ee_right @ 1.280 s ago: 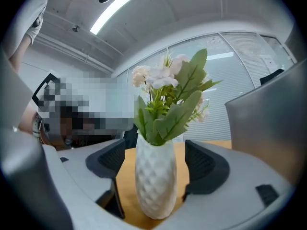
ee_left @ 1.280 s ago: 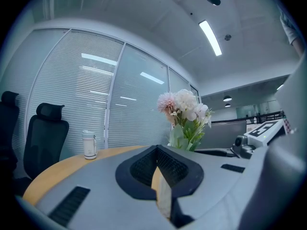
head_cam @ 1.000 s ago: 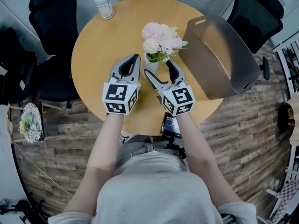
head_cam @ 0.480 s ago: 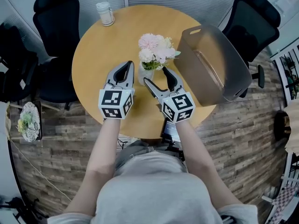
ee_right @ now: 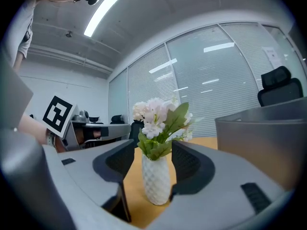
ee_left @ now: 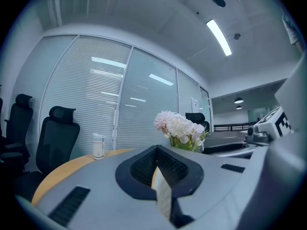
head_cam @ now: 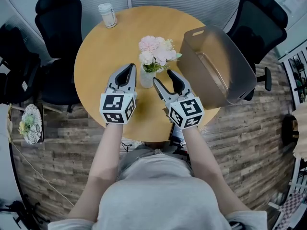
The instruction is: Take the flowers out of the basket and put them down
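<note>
Flowers (head_cam: pixel 156 51): a pink and white bunch with green leaves, upright in a white textured vase (head_cam: pixel 146 79). The vase stands on the round wooden surface (head_cam: pixel 110 47) near its middle. It is outside the grey basket (head_cam: pixel 194 63), just to the basket's left and apart from it. The basket occupies the right part of the surface, its open top facing up.

Left claw (head_cam: pixel 128 67): jaws together, nothing between them. It is held over the near part of the surface, just left of the vase. In the left gripper view the flowers appear beyond the closed tips, to the right.

Right claw (head_cam: pixel 163 75): jaws apart — they have just been closing. In the right gripper view the vase shows in the gap between the two jaws, but the pads do not press on it; bare surface is visible between the vase and the left jaw. In the head view the claw sits just right of the vase, tips pointing away from the person.

Other items: a small lidded jar (head_cam: pixel 107 14) at the far left edge of the surface, well apart from the flowers — and black office chairs at the far left (head_cam: pixel 60 28) and far right (head_cam: pixel 261 18).
</note>
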Motion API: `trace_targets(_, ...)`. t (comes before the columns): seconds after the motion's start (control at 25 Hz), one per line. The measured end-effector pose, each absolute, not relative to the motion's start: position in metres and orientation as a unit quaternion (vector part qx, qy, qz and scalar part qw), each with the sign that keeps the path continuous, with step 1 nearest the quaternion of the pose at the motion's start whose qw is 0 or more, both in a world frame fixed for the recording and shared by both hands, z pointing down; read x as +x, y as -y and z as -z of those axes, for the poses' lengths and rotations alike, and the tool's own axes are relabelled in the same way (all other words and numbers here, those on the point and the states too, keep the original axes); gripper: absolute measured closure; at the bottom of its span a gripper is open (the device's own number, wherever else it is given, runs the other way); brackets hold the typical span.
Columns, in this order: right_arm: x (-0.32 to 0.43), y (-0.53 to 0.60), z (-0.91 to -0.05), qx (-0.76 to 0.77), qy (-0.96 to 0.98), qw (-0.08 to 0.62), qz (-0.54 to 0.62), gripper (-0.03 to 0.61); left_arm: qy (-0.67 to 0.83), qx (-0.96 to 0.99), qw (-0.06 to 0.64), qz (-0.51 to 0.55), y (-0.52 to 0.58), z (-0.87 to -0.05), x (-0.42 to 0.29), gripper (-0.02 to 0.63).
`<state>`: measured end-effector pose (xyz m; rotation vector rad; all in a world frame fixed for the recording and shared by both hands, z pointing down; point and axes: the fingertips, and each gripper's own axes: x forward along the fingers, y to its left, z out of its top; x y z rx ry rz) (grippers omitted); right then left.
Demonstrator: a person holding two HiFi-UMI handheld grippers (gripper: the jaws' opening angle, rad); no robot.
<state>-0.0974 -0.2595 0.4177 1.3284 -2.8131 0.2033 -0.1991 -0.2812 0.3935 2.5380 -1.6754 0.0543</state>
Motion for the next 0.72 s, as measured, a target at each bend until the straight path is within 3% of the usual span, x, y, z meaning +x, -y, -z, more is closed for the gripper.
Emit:
trace_targets(0.52, -0.074, 0.255, -0.365, 0.432, 0.901, -0.030, -0.035, 0.498, 0.575, 0.817, 0.035, 0.015, 0.271, -0.359, -0.201, 0.611)
trace_targets(0.72, -0.075, 0.253, -0.348, 0.423, 0.905, -0.043, -0.030, 0.532, 0.584, 0.811, 0.022, 0.022, 0.269, -0.344, -0.202, 0.611)
